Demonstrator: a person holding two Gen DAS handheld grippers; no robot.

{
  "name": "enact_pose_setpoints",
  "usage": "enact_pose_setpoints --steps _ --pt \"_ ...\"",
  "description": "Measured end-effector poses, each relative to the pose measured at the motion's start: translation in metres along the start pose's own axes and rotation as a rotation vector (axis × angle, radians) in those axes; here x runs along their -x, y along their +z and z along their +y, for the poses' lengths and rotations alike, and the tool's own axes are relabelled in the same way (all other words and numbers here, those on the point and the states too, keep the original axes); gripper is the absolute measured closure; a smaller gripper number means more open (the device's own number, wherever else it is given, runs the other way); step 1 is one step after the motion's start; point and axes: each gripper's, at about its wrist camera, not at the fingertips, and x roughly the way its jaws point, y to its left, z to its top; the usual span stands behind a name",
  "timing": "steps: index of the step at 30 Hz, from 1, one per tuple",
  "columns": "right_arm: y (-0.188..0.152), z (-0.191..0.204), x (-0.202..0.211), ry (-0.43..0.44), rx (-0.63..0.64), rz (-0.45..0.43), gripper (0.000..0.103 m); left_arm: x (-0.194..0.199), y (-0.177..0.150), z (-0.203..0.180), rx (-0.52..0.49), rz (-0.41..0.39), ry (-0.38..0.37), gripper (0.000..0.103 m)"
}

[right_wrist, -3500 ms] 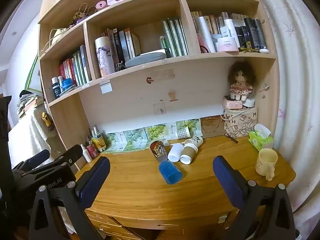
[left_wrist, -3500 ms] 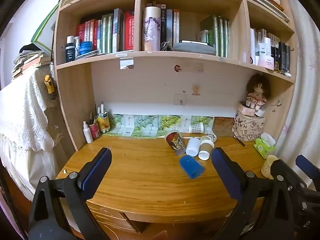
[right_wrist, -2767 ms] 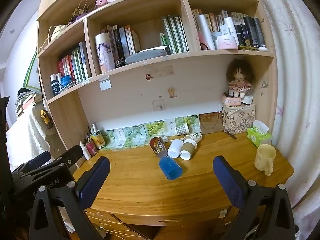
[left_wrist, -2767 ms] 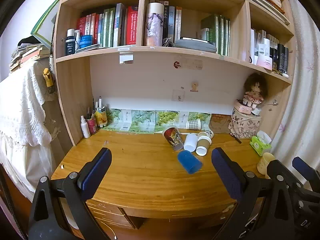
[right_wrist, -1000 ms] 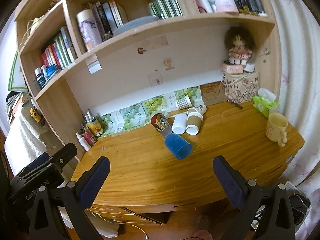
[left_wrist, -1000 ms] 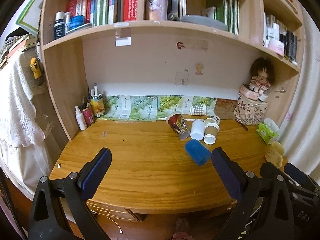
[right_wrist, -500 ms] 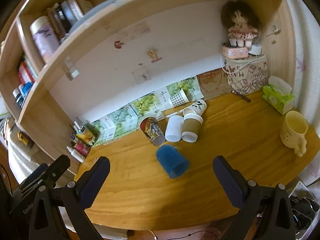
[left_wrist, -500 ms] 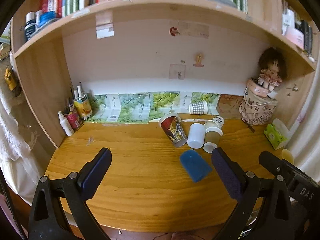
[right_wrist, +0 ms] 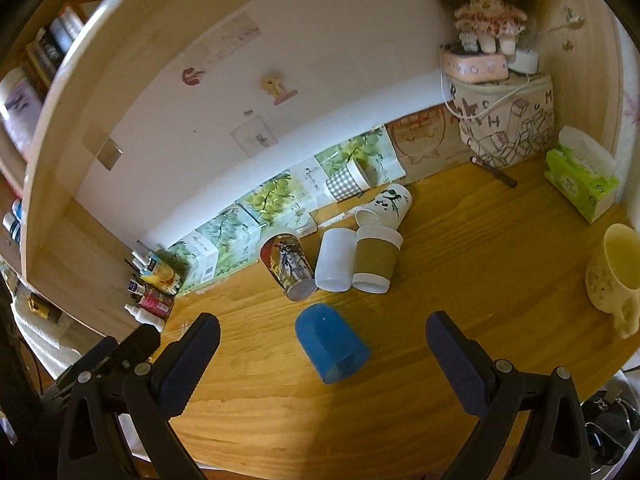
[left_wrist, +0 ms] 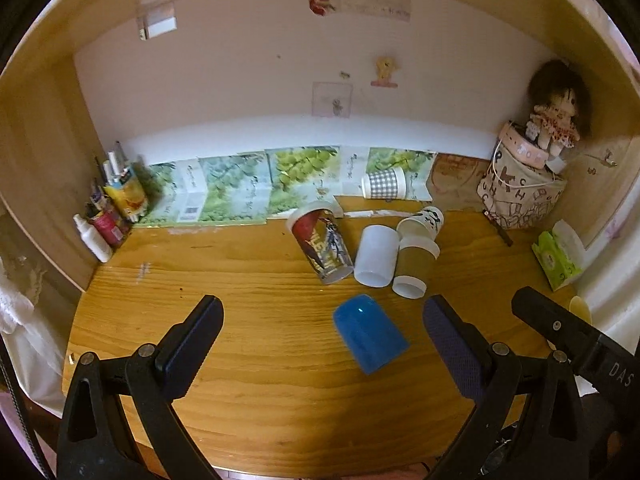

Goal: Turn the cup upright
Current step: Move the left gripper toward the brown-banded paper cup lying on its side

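Approach has carried both views in under the shelf, closer to the bench than a second ago, so the reach seems under way but no grasp. The blue cup lies on its side near the front, its mouth towards the cameras. Left hand-held gripper and right hand-held gripper gape wide, holding nothing. Whether the cup's rim touches the wood is hard to judge; its inside is hidden.
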Motion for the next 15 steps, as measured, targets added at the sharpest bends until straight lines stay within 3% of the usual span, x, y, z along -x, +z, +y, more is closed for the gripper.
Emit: enact_pose_setpoints --steps 15 --pt "0.048 -0.044 -0.078 0.05 -0.143 0.199 0.0 -0.071 0.032 -0.02 -0.007 0.162 -0.011 0.002"
